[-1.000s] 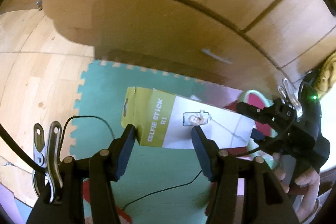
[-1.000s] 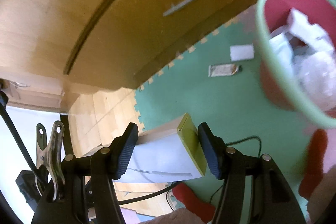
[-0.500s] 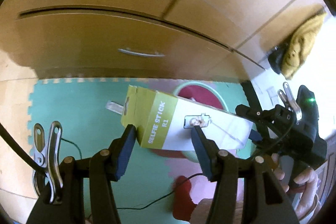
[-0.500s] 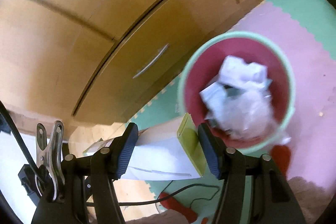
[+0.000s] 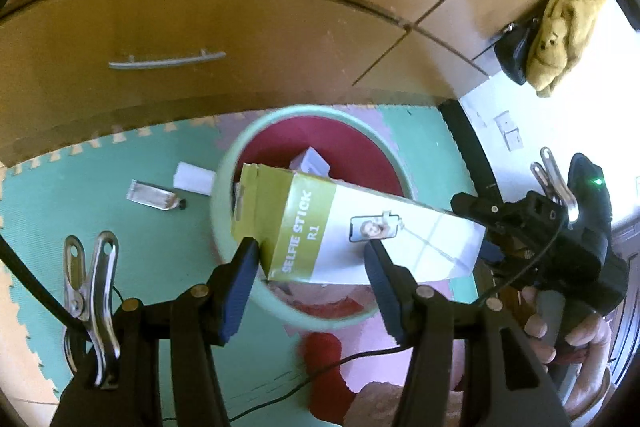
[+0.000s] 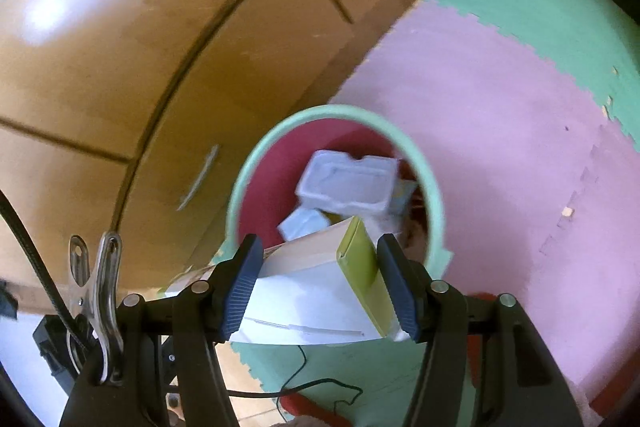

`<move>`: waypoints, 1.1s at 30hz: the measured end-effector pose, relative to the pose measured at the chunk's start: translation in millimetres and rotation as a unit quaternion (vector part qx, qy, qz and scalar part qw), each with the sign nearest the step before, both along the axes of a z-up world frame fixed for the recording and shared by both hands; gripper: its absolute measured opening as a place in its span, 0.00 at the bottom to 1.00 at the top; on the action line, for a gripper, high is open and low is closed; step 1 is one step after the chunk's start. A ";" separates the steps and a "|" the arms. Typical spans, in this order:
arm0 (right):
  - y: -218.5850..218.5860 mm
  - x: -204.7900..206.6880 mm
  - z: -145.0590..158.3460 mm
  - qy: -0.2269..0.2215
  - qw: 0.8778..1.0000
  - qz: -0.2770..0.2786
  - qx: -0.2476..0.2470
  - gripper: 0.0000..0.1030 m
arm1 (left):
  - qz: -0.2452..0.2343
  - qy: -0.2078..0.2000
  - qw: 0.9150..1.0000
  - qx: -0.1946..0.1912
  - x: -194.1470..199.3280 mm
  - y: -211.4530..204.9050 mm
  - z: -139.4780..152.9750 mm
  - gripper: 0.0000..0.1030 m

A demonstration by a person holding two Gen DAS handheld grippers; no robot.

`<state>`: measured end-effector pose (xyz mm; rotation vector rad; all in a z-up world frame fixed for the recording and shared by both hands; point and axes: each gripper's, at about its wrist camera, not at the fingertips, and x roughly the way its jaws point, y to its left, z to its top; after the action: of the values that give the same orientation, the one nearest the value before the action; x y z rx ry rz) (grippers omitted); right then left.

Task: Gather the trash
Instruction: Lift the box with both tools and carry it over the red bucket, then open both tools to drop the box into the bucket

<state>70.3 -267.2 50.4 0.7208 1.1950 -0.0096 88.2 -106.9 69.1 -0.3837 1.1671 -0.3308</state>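
Note:
A long white and olive selfie stick box (image 5: 352, 227) hangs level over the bin, gripped at both ends. My left gripper (image 5: 312, 259) is shut on its olive end. My right gripper (image 6: 320, 267) is shut on the other end (image 6: 320, 291), and it also shows in the left wrist view as the right gripper (image 5: 500, 227) with a hand behind it. Below stands a round bin with a pale green rim (image 5: 280, 113) and red inside (image 6: 272, 187). In it lie a white foam tray (image 6: 348, 183) and other scraps.
A silver wrapper (image 5: 150, 195) and a white slip of paper (image 5: 194, 178) lie on the green foam mat left of the bin. Wooden drawers with a metal handle (image 5: 168, 61) stand just behind. A pink mat (image 6: 500, 147) spreads to the right. Red footwear (image 5: 324, 359) is below.
Both grippers carried the box sideways across the mat, still gripping it. The bin has come from the edge of view to right under the box.

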 end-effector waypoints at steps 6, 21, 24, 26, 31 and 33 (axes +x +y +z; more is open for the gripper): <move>-20.0 6.9 -11.7 0.002 1.000 -0.023 -0.009 0.60 | 0.003 0.021 1.000 -0.011 21.0 -9.4 -23.3 0.56; -21.7 17.9 -14.9 -0.012 1.000 -0.014 0.012 0.60 | 0.007 0.026 0.999 0.044 32.1 -9.9 -33.7 0.54; -19.5 18.5 -17.6 -0.011 1.000 -0.007 0.013 0.60 | 0.011 0.024 0.998 0.059 33.2 -7.3 -31.5 0.54; -19.9 19.7 -18.9 -0.011 1.000 -0.006 0.009 0.60 | 0.018 0.022 0.997 0.071 33.6 -3.8 -30.4 0.54; -30.6 25.8 -22.8 -0.006 0.999 -0.013 -0.042 0.60 | 0.046 0.027 0.991 0.125 37.0 7.7 -34.9 0.54; -34.8 30.5 -29.8 0.003 0.998 -0.007 -0.064 0.60 | 0.059 0.038 0.989 0.133 38.2 13.5 -40.9 0.54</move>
<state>100.7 -302.0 20.6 0.6171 1.1833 -0.0993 126.3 -93.5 28.3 -0.2320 1.2386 -0.0553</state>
